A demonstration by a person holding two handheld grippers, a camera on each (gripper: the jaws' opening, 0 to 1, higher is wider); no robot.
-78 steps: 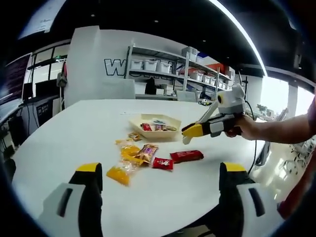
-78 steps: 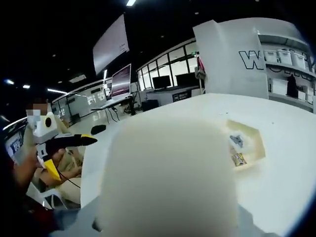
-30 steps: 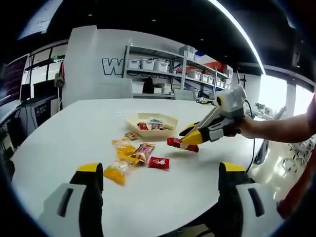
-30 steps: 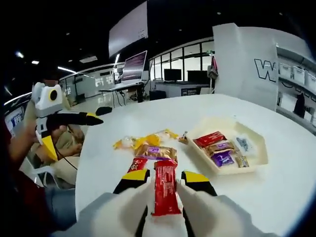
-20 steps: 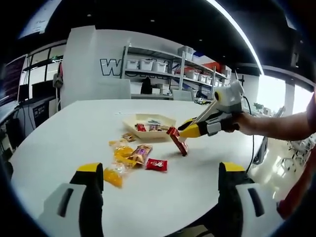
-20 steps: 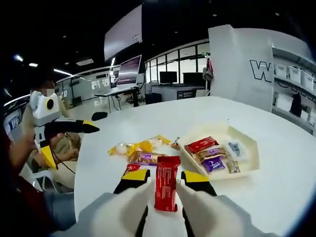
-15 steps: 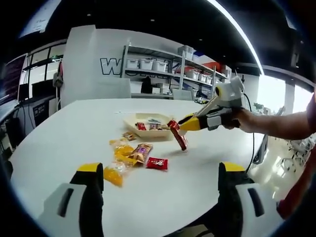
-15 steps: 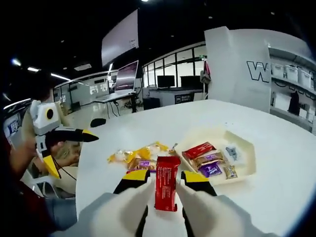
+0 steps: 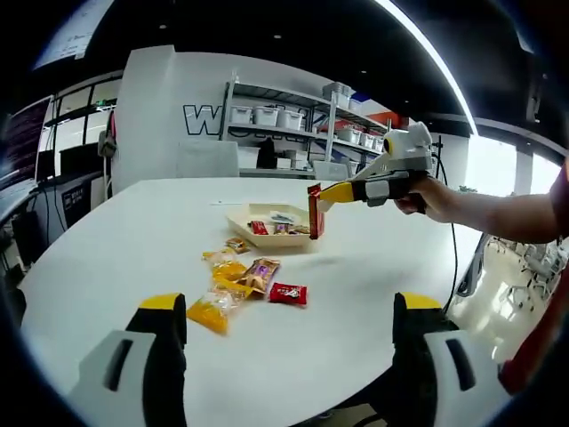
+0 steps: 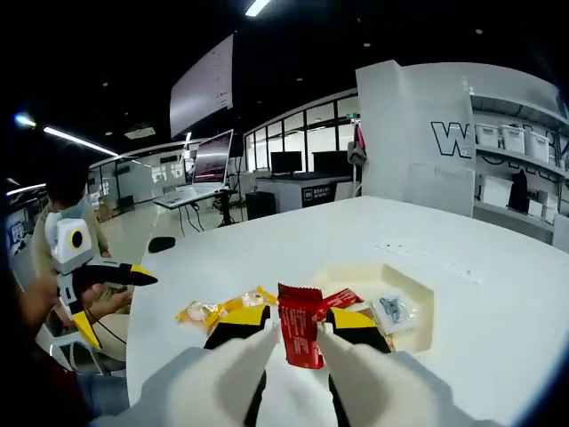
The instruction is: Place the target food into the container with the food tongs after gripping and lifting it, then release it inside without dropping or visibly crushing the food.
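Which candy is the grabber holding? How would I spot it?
Find the big white table and its pale yellow tray. Just above it, the right gripper pinches a long red wrapper that hangs upright in the air, while the other sweets lie flat.

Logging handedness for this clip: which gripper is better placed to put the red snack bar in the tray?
Right. The right gripper already holds the red snack bar lifted beside the tray. The left gripper sits open, farther back.
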